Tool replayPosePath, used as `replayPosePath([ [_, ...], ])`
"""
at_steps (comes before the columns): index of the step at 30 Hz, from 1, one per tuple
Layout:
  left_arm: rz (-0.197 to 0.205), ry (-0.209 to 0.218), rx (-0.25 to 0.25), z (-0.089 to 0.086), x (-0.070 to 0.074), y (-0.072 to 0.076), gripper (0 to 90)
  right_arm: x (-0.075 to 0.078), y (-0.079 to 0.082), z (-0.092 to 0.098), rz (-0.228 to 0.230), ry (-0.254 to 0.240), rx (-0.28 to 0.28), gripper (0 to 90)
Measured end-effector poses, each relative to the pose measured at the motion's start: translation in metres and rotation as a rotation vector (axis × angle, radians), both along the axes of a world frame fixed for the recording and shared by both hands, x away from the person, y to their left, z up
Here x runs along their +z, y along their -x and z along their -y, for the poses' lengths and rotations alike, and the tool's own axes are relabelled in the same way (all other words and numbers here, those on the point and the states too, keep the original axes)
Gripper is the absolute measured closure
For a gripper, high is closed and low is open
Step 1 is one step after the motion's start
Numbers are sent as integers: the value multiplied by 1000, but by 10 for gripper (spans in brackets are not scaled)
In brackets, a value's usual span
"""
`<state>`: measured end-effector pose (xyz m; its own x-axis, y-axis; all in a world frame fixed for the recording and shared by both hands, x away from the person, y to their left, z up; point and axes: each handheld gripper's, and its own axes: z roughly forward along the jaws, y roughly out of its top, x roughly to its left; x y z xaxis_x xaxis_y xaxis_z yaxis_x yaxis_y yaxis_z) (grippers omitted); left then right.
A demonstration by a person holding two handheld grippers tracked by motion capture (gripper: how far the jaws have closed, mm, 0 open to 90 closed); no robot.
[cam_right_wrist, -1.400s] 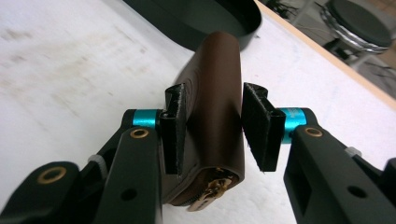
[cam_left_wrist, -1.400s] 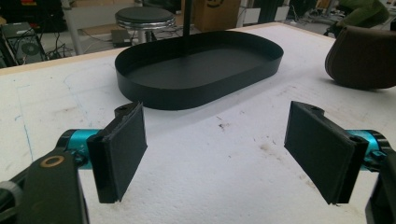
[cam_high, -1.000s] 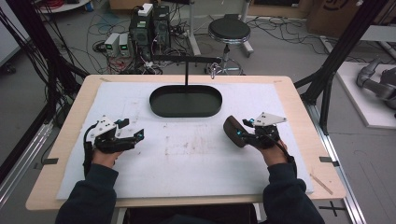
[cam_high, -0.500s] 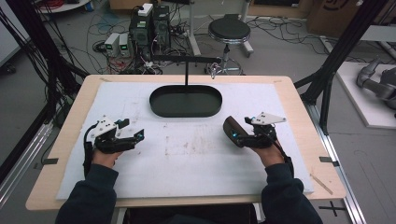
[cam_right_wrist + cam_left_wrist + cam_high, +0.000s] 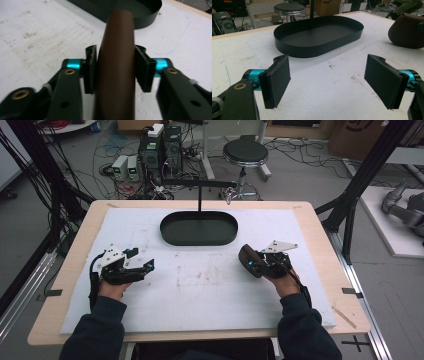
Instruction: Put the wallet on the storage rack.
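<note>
Room: around you, a grey floor with tangled cables, computer boxes (image 5: pixel 162 145) and a round stool (image 5: pixel 245 151) beyond the table's far edge.
Table: your wooden table (image 5: pixel 320 227) carries a scuffed white mat (image 5: pixel 210 285).
Tray: a black oval tray (image 5: pixel 199 228) with a low wall sits at the mat's far middle.
Brown case: a smooth, rounded dark brown case (image 5: pixel 116 62), near the tray on your right.
Right gripper: your right gripper (image 5: pixel 116 68) has just been closing; its pads press the case's two sides.
Left gripper: your left gripper (image 5: pixel 332 77) stands wide apart, bare mat between the pads.
</note>
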<state>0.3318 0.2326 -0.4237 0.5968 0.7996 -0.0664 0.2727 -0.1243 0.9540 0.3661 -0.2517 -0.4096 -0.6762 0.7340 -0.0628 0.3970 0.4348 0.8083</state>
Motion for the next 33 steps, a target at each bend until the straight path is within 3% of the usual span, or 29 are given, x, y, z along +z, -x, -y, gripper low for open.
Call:
replayPosePath([
  [4, 0, -1, 1, 0, 0, 0, 207, 5, -1, -1, 17, -23, 13, 638],
  [8, 0, -3, -1, 0, 0, 0, 207, 14, -6, -6, 44, -84, 22, 639],
  [16, 0, 6, -4, -1, 0, 0, 207, 31, -37, -33, 65, -164, 48, 638],
  [25, 0, 10, -8, 0, -1, -1, 207, 43, -78, -75, 74, -159, 86, 638],
  [27, 1, 9, -9, -1, -1, -1, 207, 42, -87, -85, 91, -153, 86, 639],
  [33, -2, 10, -12, -1, -1, -1, 207, 34, -113, -116, 85, -112, 73, 639],
])
